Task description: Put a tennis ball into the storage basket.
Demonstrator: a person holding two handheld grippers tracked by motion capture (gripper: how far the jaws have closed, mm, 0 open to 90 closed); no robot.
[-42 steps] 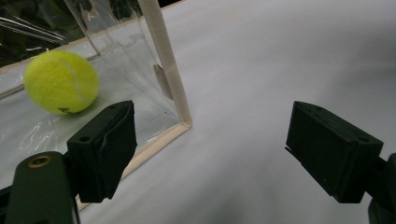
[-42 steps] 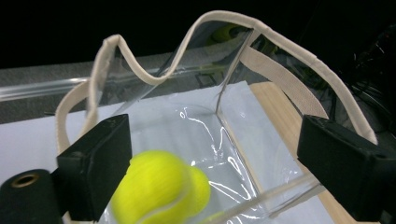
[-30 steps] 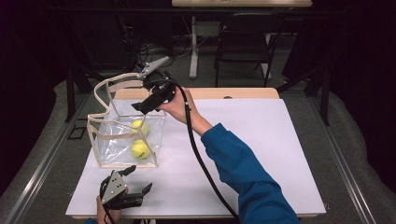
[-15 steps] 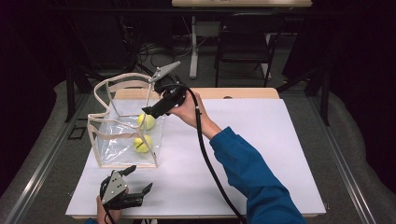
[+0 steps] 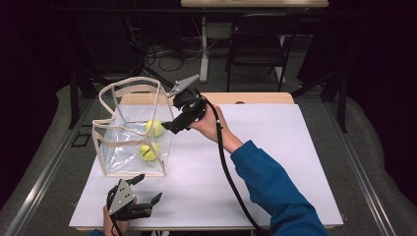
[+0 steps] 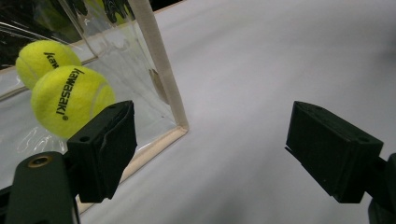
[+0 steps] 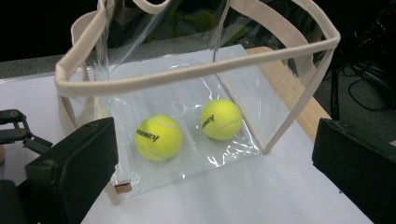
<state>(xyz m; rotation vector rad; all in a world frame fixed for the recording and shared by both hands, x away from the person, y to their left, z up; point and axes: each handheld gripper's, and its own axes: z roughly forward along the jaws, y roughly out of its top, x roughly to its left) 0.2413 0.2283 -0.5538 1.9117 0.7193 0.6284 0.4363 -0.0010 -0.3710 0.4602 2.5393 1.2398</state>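
A clear plastic bag (image 5: 130,132) with beige trim stands open-topped on the left of the white table (image 5: 285,147). Two yellow tennis balls (image 5: 154,128) (image 5: 149,151) lie inside it. My right gripper (image 5: 173,123) hovers at the bag's right side, jaws open and empty, pointing at the bag. In the right gripper view the balls (image 7: 159,137) (image 7: 221,119) lie beyond the beige rim (image 7: 187,77), between the spread jaws of the right gripper (image 7: 212,172). My left gripper (image 5: 147,189) rests open near the front edge. In the left gripper view the left gripper (image 6: 217,149) faces the bag's corner (image 6: 159,70) and a ball (image 6: 70,100).
A folding chair (image 5: 255,44) and a table leg stand on the floor behind the table. A strip of wooden tabletop (image 5: 255,98) shows at the far edge. The right gripper's cable (image 5: 231,172) trails across the table along the blue sleeve.
The right gripper has drawn back to the right from above the bag's opening. Both balls stay inside the bag. The left gripper has not moved.
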